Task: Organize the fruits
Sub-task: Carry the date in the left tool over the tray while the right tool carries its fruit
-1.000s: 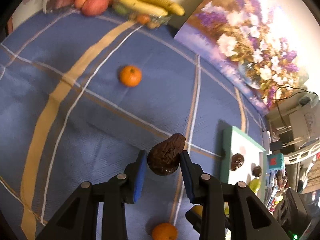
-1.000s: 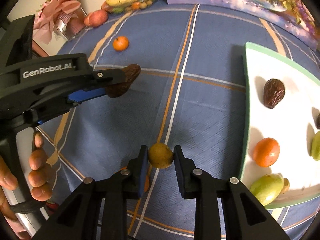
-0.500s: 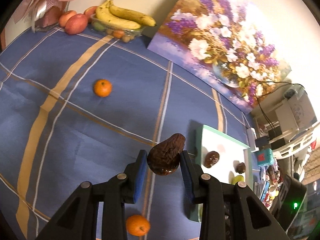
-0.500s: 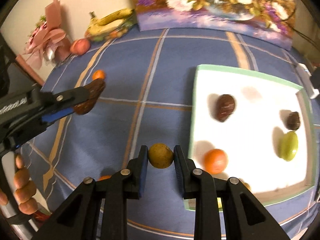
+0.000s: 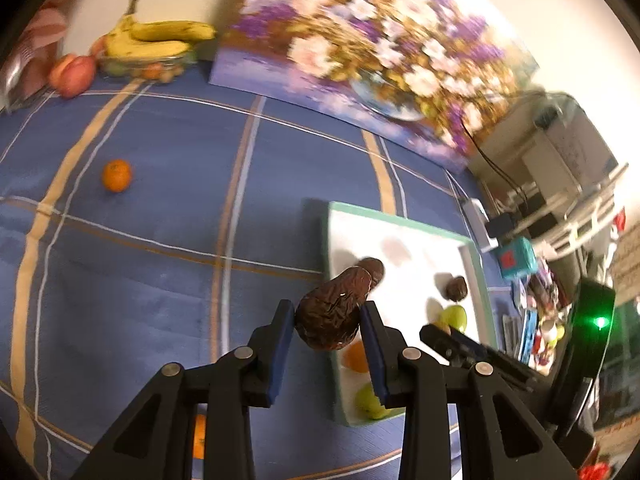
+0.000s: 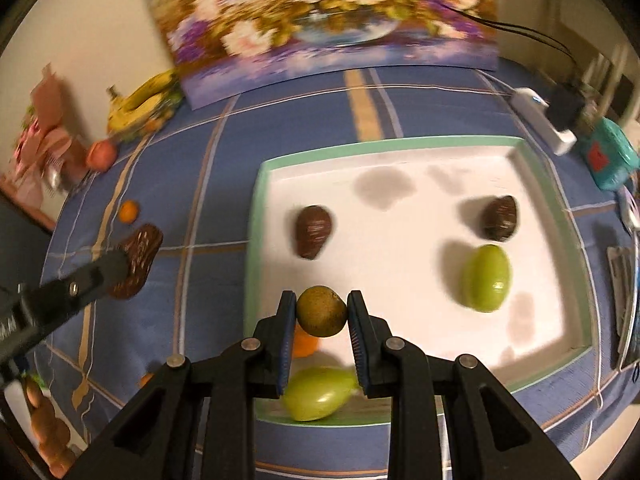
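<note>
My left gripper (image 5: pixel 328 320) is shut on a dark brown wrinkled fruit (image 5: pixel 332 312) and holds it in the air by the left rim of the white tray (image 5: pixel 404 240). It also shows in the right wrist view (image 6: pixel 138 258). My right gripper (image 6: pixel 322 314) is shut on a small round brown-green fruit (image 6: pixel 321 311) above the tray's (image 6: pixel 400 168) front left part. In the tray lie two dark brown fruits (image 6: pixel 314 230) (image 6: pixel 499 218), two green fruits (image 6: pixel 486 278) (image 6: pixel 318 394) and an orange (image 6: pixel 306 346).
A loose orange (image 5: pixel 116 175) lies on the blue checked cloth (image 5: pixel 160 200) far left; another orange (image 5: pixel 199 436) is below my left gripper. Bananas (image 5: pixel 160 38) and apples (image 5: pixel 72 74) sit at the back. A flower painting (image 6: pixel 320 20) leans on the wall. Clutter (image 5: pixel 516 258) lies right of the tray.
Both grippers have moved right toward the tray with their fruits still held. The right gripper is now above the tray; the left has reached its left rim.
</note>
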Action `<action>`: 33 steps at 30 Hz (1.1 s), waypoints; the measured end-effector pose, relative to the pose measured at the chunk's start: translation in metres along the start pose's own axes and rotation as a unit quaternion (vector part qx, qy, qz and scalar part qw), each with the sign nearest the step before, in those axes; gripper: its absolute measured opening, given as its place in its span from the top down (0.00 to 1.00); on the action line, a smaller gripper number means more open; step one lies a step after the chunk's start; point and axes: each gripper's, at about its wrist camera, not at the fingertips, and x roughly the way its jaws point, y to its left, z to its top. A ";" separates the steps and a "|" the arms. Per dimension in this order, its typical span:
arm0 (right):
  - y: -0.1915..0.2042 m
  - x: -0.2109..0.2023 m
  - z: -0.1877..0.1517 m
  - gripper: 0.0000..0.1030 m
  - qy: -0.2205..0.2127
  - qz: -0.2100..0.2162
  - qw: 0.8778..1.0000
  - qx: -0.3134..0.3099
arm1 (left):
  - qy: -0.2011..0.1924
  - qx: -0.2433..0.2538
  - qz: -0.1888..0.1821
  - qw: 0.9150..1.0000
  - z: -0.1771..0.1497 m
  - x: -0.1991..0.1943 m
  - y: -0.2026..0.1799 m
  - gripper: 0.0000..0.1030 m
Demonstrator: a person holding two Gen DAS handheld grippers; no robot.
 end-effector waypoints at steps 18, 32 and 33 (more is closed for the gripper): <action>-0.060 -0.006 0.001 0.74 -0.003 -0.019 0.999 0.042 | 0.023 0.053 -0.019 0.998 -0.008 0.036 -0.049 0.65; -0.066 0.020 -0.003 0.74 0.040 -0.020 0.998 0.046 | 0.053 0.037 -0.002 0.998 -0.012 0.073 -0.034 0.65; -0.067 0.023 -0.004 0.74 0.045 -0.021 0.998 0.048 | 0.056 0.036 0.001 0.998 -0.013 0.075 -0.033 0.65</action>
